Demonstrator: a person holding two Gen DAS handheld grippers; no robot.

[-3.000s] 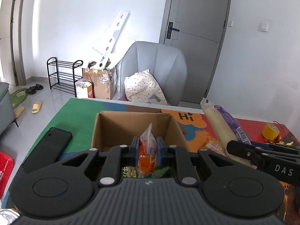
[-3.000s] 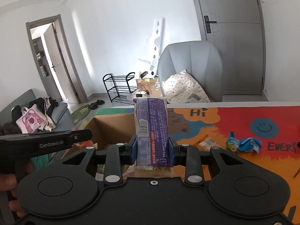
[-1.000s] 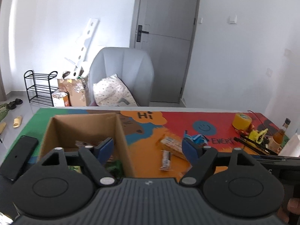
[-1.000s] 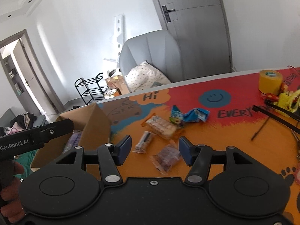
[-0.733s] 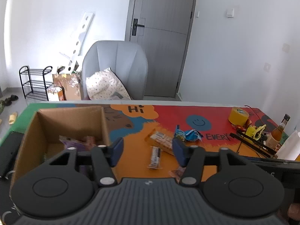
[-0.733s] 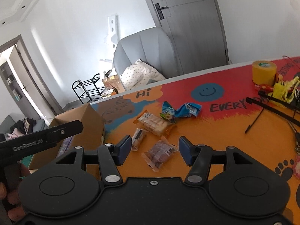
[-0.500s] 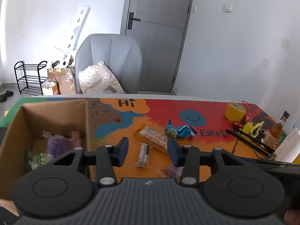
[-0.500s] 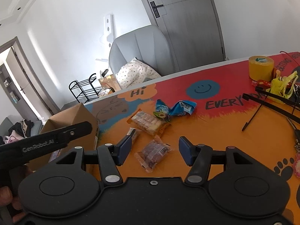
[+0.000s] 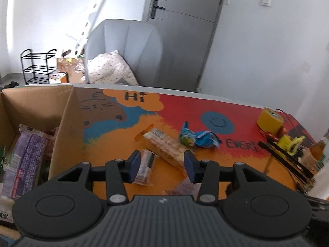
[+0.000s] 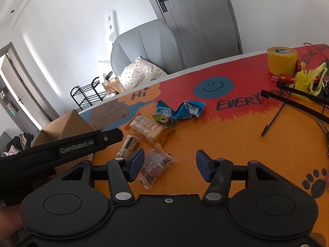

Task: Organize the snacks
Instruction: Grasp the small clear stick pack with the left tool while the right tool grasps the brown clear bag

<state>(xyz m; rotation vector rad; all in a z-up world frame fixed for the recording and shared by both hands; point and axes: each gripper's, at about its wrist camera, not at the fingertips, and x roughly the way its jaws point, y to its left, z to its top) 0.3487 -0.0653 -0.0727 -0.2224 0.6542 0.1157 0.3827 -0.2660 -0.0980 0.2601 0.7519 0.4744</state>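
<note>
four loose snacks [image 10: 149, 129] (both claws [image 10: 168, 167] open), one box [image 9: 61, 123].

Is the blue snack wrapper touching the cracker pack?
Touching. Right wrist view: the blue snack wrapper's green end overlaps the cracker pack's corner, no mat visible between them.
</note>
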